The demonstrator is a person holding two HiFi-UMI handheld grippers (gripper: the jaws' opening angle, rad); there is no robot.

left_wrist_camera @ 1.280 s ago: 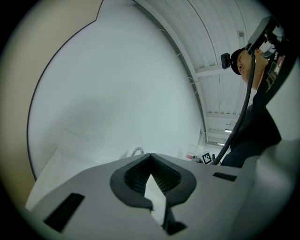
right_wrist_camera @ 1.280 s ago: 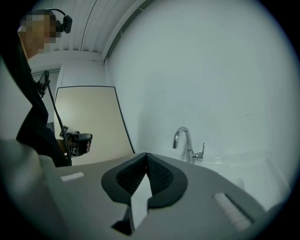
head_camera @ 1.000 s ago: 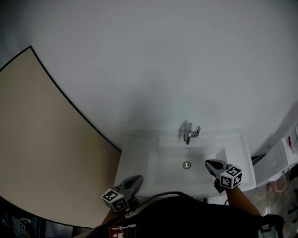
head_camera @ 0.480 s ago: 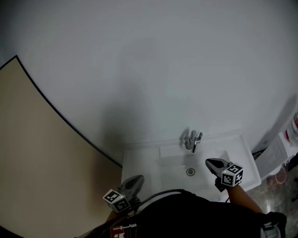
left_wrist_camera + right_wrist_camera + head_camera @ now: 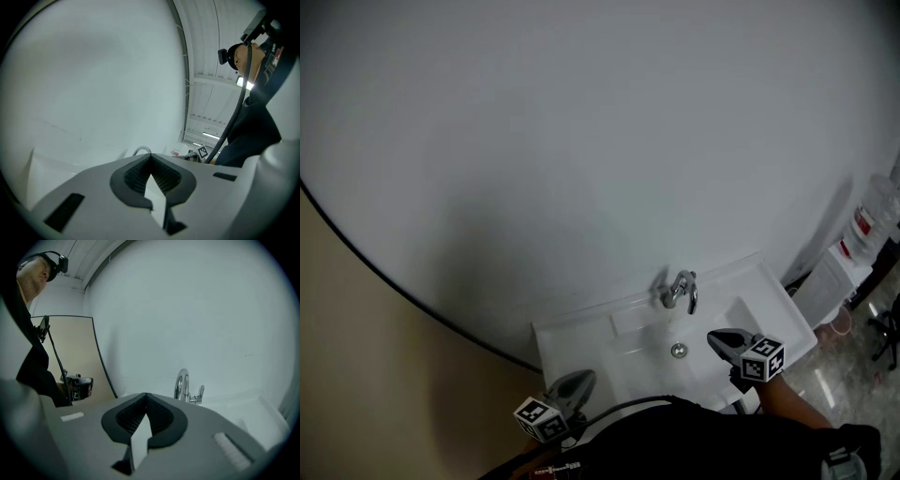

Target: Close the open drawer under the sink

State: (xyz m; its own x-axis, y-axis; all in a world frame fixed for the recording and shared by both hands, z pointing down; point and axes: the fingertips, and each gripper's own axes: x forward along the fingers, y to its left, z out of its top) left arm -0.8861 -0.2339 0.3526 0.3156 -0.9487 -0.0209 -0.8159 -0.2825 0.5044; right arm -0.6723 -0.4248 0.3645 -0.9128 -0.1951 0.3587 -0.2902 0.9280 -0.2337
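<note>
1. The drawer shows in no view, so its look, and how far it stands open, can't be told. The task puts it under the sink. That would place it below both grippers and back toward the person, hidden by the basin's front edge and the person's dark top.
2. Its front, I judge, runs side to side along the sink's front edge, across the line the grippers point along. The closing push would go away from the person, toward the wall.
3. The left gripper hangs just off the sink's front left corner and points about level at the wall. Its jaws are closed together with nothing between them.
4. The right gripper hangs over the basin's right front, tipped slightly down. Its jaws are also closed and empty. The tap is ahead of it, a little to its right, and the drain is just beside its tip.
5. The left gripper looks the nearer one, since it is already outside the basin at the front edge. The right one would first have to come back over the rim. Either must drop well below the sink before it can meet the drawer front.
</note>
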